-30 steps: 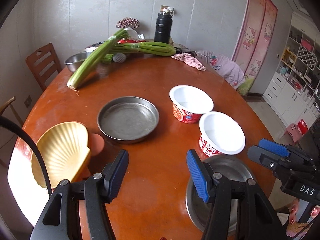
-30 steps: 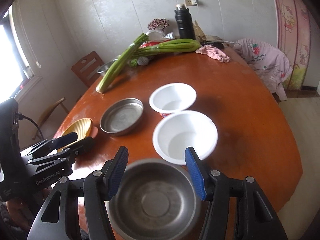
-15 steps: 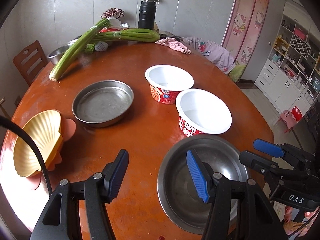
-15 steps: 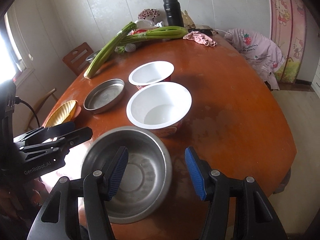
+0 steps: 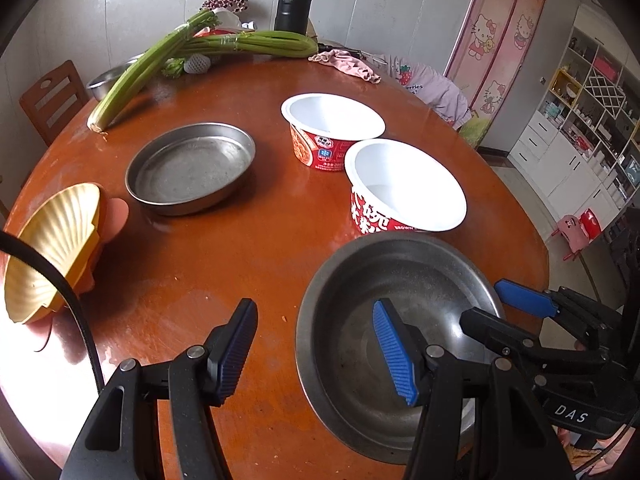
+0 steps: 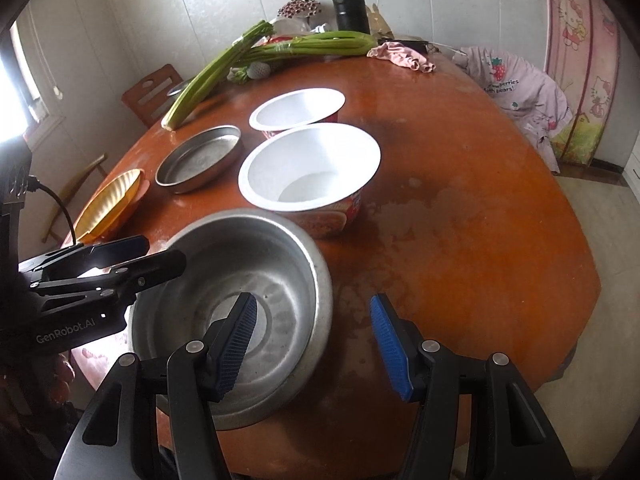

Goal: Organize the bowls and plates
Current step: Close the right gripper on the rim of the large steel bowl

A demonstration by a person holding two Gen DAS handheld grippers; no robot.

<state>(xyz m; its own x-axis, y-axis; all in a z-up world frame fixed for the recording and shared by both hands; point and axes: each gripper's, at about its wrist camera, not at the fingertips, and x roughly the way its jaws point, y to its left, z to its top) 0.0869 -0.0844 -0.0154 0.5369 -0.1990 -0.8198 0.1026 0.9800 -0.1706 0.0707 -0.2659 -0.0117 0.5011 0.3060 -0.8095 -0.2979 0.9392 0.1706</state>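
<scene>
Hovering over the near edge of the table (image 5: 248, 248), both grippers have their blue pads spread wide, nothing between them. Left gripper (image 5: 316, 350) sits above bare wood, its right finger reaching over the rim of the steel bowl (image 5: 352, 344). Right gripper (image 6: 314, 340) straddles that bowl's right rim, left finger over the inside, right finger over the table; contact hard to judge, looks like none. In the left wrist view the right gripper shows at the bowl's far right edge, also parted.

Steel bowl sits at the near table edge, upright, just in front of the near paper bowl (image 5: 404, 188), rims almost meeting. Far paper bowl (image 5: 332, 132) stands just behind that one, nearly touching, both white inside with red printed sides. Steel plate (image 5: 190, 168) lies flat to their left, apart from them. Shell dish (image 5: 50, 248), gold, tilted on something orange, sits at the left table edge near the plate.

Far side of the table: celery (image 5: 152, 68) in two long bundles, black flask (image 5: 292, 4), pink cloth (image 5: 346, 65). Wooden chair (image 5: 54, 100) beyond the left rim.
</scene>
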